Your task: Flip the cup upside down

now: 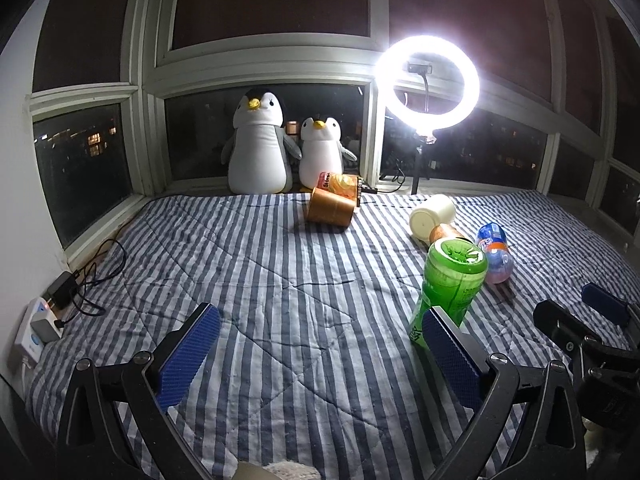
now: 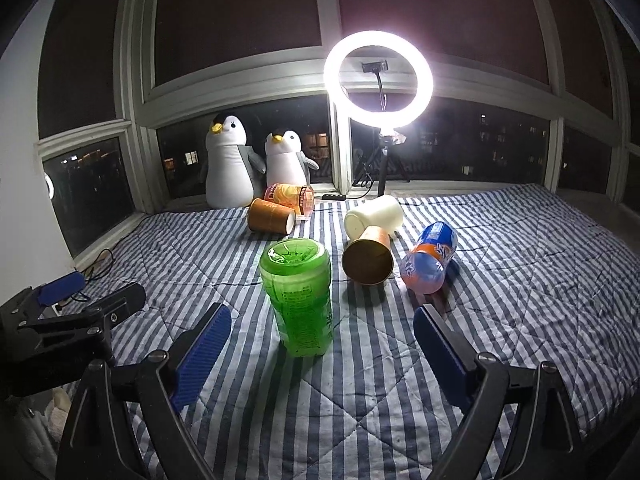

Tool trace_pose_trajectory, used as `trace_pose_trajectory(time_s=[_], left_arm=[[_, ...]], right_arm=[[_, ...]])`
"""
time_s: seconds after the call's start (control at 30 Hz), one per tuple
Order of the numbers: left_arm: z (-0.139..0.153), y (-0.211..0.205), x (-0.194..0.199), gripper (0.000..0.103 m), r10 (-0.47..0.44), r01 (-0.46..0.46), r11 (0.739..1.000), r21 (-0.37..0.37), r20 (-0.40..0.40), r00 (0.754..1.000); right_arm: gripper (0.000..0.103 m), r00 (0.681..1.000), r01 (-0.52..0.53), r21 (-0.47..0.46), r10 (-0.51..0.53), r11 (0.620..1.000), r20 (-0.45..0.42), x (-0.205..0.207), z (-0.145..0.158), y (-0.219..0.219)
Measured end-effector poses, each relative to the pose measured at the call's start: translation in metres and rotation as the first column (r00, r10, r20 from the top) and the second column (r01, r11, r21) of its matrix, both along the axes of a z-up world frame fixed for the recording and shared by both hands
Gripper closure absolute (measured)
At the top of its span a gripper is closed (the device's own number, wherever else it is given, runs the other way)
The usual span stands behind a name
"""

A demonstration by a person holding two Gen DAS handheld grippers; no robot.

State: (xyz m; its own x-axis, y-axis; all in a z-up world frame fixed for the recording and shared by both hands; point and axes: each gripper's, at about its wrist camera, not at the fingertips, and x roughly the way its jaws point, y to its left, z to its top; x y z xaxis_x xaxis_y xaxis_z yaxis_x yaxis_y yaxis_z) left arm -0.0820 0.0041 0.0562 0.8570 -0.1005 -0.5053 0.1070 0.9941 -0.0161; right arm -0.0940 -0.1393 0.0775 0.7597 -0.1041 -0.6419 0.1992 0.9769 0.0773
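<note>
A green plastic bottle [image 2: 298, 300] stands upside down on the striped blanket [image 2: 500, 272], straight ahead of my open right gripper [image 2: 322, 344]. It also shows in the left wrist view [image 1: 448, 284], just beyond the right finger of my open left gripper [image 1: 320, 344]. A brown paper cup [image 2: 368, 258] lies on its side, mouth toward me. A second brown paper cup [image 2: 272, 216] lies on its side farther back, also seen in the left wrist view [image 1: 330, 208]. A cream plastic cup [image 2: 374, 214] lies on its side behind the first cup. Both grippers are empty.
An orange soda bottle [image 2: 430, 258] lies to the right of the cups. An orange snack container [image 2: 290, 196] and two plush penguins [image 2: 230, 168] sit by the window. A ring light [image 2: 378, 80] stands on the sill. A power strip with cables [image 1: 44, 320] lies at the left edge.
</note>
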Motion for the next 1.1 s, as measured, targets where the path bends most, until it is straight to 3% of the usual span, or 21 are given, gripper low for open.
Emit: trace_pose_trajectory(time_s=[1.1], left_arm=[[0.0060,-0.0032,-0.0021,0.001,-0.003,0.003,1.000,0.009,0.017,1.000]], right_arm=[[0.013,1.000,-0.002,0.005,0.002,1.000,-0.002,0.0013,0.0003,-0.0004]])
